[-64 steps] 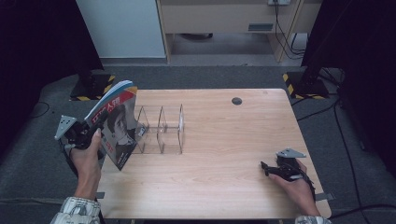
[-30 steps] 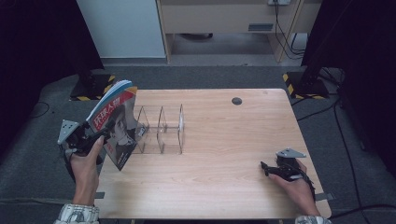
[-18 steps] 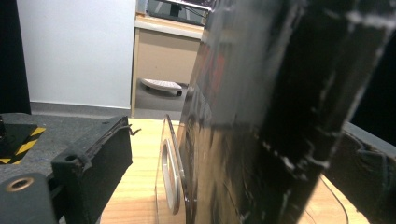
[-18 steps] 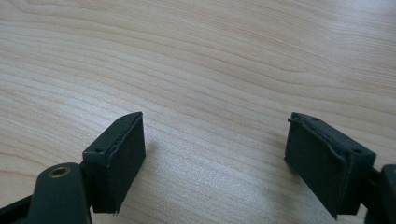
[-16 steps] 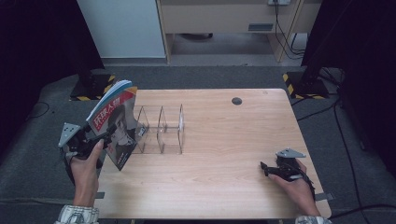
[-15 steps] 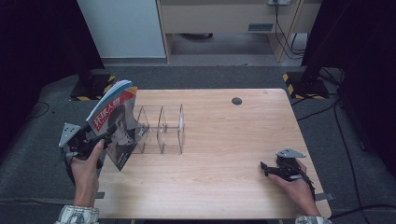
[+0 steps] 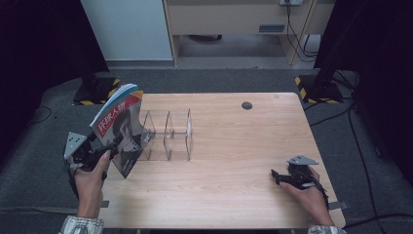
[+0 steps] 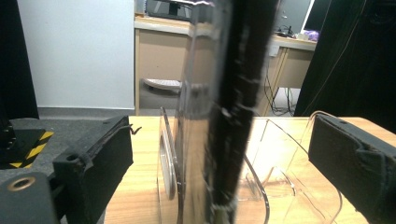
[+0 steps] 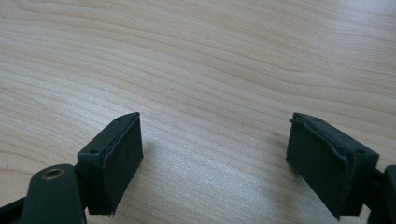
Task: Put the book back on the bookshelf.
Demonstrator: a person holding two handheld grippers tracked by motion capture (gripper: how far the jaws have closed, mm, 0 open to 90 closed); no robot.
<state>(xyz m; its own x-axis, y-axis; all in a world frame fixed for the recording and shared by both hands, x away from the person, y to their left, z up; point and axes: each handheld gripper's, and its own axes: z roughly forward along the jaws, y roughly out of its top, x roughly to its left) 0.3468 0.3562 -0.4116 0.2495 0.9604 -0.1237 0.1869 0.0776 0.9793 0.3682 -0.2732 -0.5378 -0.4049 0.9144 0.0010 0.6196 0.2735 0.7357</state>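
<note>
Magazine [image 7: 118, 126] standing on edge in the clear rack's [image 7: 168, 136] end slot, left gripper [image 7: 104, 151] jaws spread around its floppy, glossy spine (grasp low), right gripper [image 7: 282, 176] open, idle.

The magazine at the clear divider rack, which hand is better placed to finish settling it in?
Left. The left gripper is right at the magazine, which stands in the end slot of the clear divider rack, jaws open around it. The right gripper rests open on the table, far from the rack.
</note>
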